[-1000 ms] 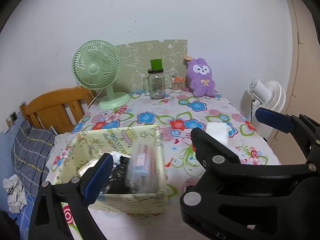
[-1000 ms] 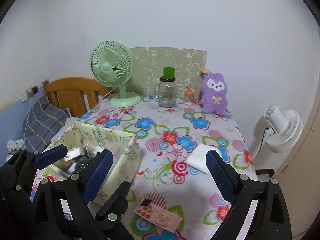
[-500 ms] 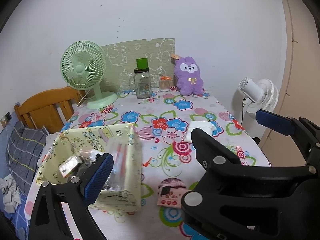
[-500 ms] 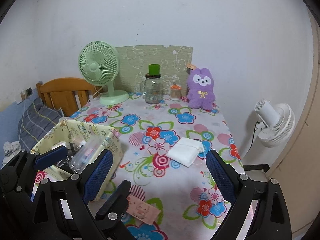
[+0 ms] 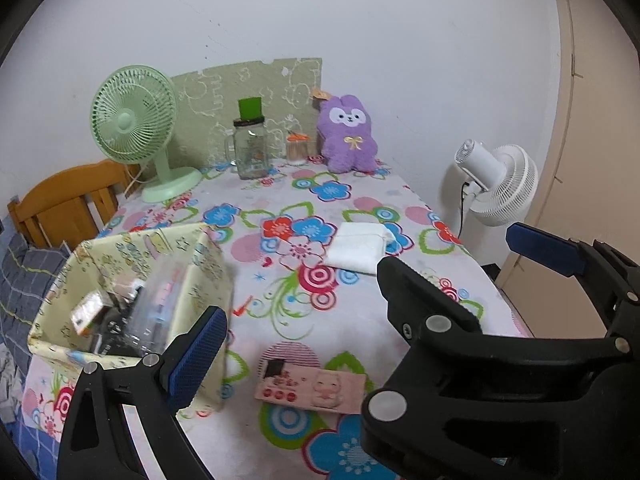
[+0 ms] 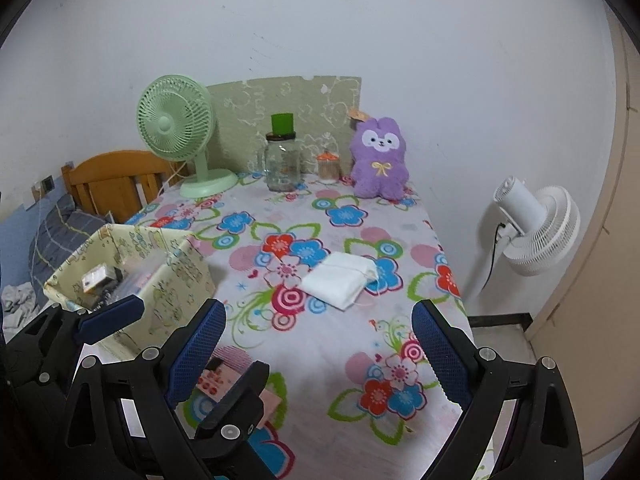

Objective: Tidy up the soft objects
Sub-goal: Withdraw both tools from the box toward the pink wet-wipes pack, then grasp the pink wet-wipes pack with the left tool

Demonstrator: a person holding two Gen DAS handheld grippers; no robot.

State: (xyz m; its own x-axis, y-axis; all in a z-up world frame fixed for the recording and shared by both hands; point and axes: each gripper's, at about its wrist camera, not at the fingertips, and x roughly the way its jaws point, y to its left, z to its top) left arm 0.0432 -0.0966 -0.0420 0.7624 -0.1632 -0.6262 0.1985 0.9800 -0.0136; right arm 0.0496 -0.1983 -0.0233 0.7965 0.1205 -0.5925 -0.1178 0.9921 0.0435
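Both tongs hover wide apart and empty over the near edge of a floral tabletop (image 6: 320, 344): the left gripper (image 5: 360, 292) and right gripper (image 6: 320, 352). A folded white cloth (image 6: 340, 278) lies mid-table, a purple plush rabbit (image 6: 379, 158) sits at the far edge, and a yellow fabric bin (image 6: 132, 264) stands at the left edge.

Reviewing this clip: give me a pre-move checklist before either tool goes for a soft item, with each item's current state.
1. Right tool open, nothing held: ok.
2. Left tool open, nothing held: ok.
3. White folded cloth lies flat, nothing on it: ok.
4. Purple plush upright at the table's far edge, beside the small jar: ok.
5. Yellow fabric box has room left: cannot tell, already holds clutter.
6. Pink card lies apart from the cloth: ok.
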